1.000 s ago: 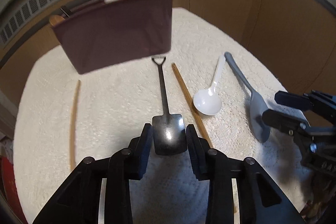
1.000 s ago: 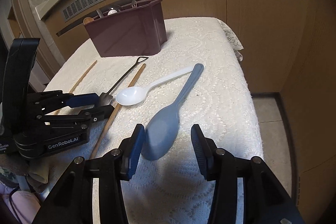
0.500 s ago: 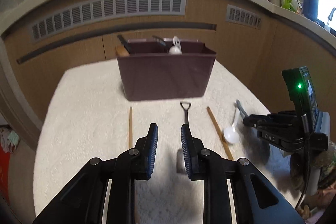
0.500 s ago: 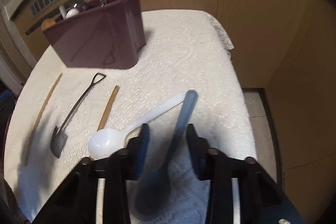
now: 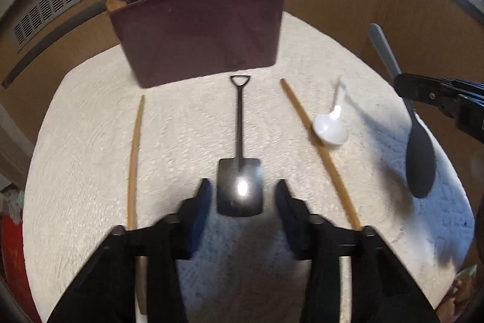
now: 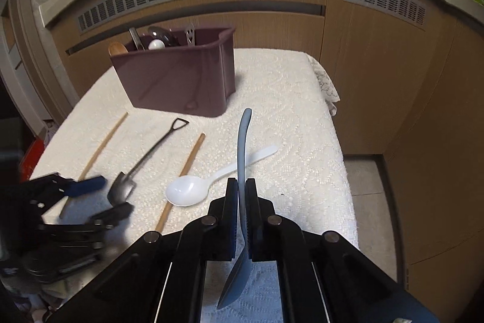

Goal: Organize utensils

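The right tongs [image 6: 241, 212] are clamping a grey spoon [image 6: 242, 147] edge-on at its neck, the handle pointing away toward the bin [image 6: 178, 80] and the bowl hanging below the pads. The left view alone is showing that the spoon is clear of the surface [image 5: 90, 147], with its shadow lying on the cloth near the white spoon [image 5: 329, 126].

The left tongs [image 5: 240, 196] are standing apart, having just been opening, their tips flanking the blade of a black shovel spoon [image 5: 240, 183] without touching it — the spoon is lying flat, handle toward the bin [image 5: 199, 29]. One chopstick [image 5: 133, 159] is lying to the left of it and another [image 5: 320, 150] to the right, touching the white spoon's bowl.

The right view is looking into the bin — a wooden spoon [image 6: 117, 49], metal utensils [image 6: 163, 35] and a white knob are standing in it; the left view is showing mostly its front wall.
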The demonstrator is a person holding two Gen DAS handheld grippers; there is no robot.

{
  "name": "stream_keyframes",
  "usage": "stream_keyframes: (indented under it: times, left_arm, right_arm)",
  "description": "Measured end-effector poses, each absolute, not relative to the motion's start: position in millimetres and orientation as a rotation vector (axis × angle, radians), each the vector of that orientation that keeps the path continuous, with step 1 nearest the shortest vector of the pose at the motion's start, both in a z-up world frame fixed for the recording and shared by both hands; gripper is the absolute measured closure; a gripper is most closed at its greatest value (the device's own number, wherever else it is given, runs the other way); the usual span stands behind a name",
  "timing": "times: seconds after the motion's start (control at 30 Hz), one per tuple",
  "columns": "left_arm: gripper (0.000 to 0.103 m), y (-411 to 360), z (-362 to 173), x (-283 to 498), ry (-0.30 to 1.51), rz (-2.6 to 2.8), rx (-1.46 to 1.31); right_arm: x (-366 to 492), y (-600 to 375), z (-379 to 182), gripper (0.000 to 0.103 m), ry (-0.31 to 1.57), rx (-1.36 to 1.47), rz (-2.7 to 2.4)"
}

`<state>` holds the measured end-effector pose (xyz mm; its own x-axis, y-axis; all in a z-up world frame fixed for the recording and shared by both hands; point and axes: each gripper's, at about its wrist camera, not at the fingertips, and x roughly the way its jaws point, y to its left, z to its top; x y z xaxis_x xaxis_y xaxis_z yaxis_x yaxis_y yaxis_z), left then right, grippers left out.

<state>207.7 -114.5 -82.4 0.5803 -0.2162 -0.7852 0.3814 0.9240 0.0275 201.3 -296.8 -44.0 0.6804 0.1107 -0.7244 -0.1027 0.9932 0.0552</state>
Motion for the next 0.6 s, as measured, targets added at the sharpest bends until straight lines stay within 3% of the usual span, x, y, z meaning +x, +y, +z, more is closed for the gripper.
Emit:
stream_keyframes:
  times: [0.3, 0.4, 0.5, 0.6]
  left_arm:
    - [0.071, -80, -6, 189, 0.588, -0.293, 0.127]
    - [0.077, -72, 16, 190, 0.522, -0.278, 0.115]
    - [0.089, -67, 30, 194, 0.489, -0.272, 0.107]
    - [0.090, -66, 33, 200, 0.488, -0.277, 0.111]
  right_arm:
    - [198, -294, -24, 0.099, 0.740, 0.015, 0.126]
    - [197, -293, -15, 0.099, 0.715, 0.017, 0.129]
    - [197, -291, -9, 0.099, 0.693, 0.008, 0.135]
    - [198, -288, -6, 0.099, 0.683, -0.008, 0.143]
